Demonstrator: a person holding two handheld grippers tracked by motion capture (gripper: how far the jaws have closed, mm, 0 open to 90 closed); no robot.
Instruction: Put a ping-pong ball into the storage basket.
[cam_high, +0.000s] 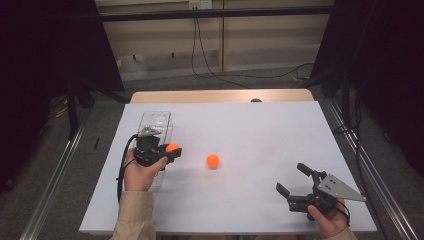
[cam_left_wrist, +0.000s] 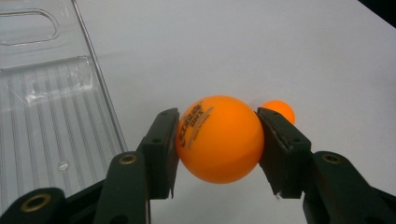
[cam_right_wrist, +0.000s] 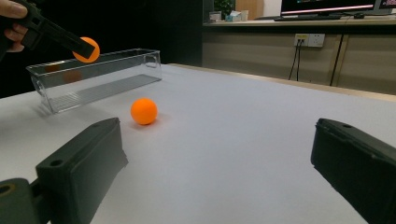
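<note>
My left gripper (cam_high: 172, 150) is shut on an orange ball (cam_left_wrist: 219, 138), both pads pressing its sides. It holds the ball in the air beside the right wall of a clear plastic bin (cam_high: 155, 127); the held ball (cam_right_wrist: 87, 50) hangs near the bin's rim (cam_right_wrist: 93, 58). A second orange ball (cam_high: 213, 160) lies on the white table (cam_high: 260, 130), right of the bin, and peeks out behind the right jaw as a small orange ball (cam_left_wrist: 279, 109). My right gripper (cam_high: 292, 179) stands open near the front right, its jaws wide apart with nothing between them, pointing toward the loose ball (cam_right_wrist: 144, 111).
The bin (cam_left_wrist: 42, 116) looks empty, with a ribbed floor and a handle cut-out. The table's front edge lies close to both hands. Beyond the far edge are a wooden strip, cables on the floor and dark curtains at both sides.
</note>
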